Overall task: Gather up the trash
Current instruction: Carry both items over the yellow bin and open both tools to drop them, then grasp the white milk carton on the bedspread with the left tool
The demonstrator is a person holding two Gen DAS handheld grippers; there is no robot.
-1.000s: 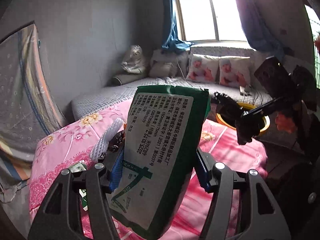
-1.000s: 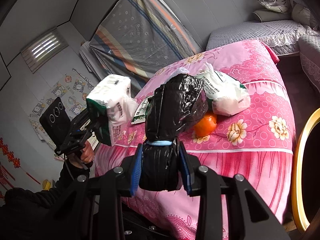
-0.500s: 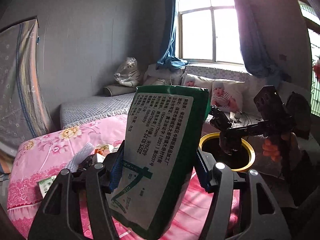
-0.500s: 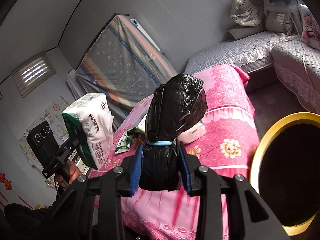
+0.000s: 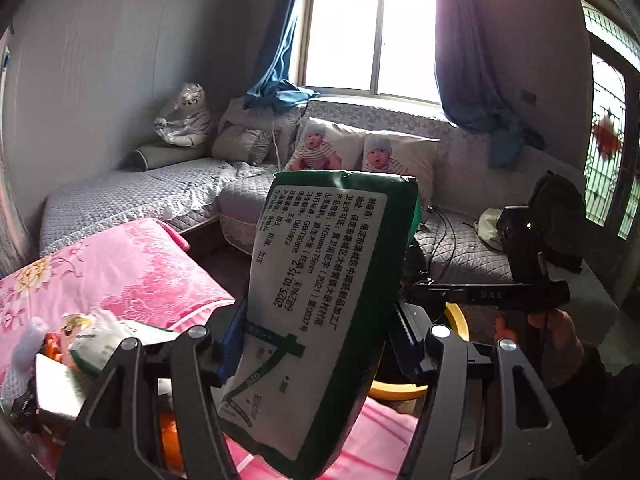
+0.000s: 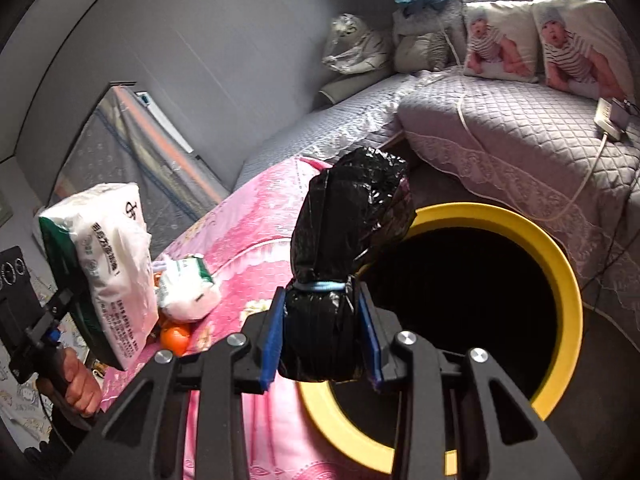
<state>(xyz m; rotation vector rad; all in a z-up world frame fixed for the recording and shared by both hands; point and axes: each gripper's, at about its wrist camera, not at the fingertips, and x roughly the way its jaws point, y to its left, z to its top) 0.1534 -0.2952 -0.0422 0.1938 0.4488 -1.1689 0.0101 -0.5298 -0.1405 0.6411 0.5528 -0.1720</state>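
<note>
Right tool (image 6: 322,336) up close, clamped tight on the tied black bag (image 6: 350,236), blue pads squeezing its neck below the band. And it has swung round: a second ago that bag hung over the pink bed, now its top hangs over the near rim of the yellow-rimmed bin (image 6: 560,264), dark mouth wide open just beyond. I'd say the drop is next, once the bag sits farther over the hole.

Left tool (image 5: 316,340) is closed on the green tissue pack (image 5: 324,288), label side facing the lens, held upright. It too has turned away from the bed (image 5: 132,268) toward the window side of the room.

Here the views part ways. The right wrist view shows the whole bin mouth, and over on the left the tissue pack's white face plus what's left on the bed: a crumpled white-and-green wrapper (image 6: 188,292) and an orange (image 6: 176,338) touching it. The left wrist view gets only a sliver of yellow rim behind the pack, and whether the pack is over the bin yet, hard to say from there. Farther off, the grey sofa (image 6: 512,128) with its baby-print pillows.
</note>
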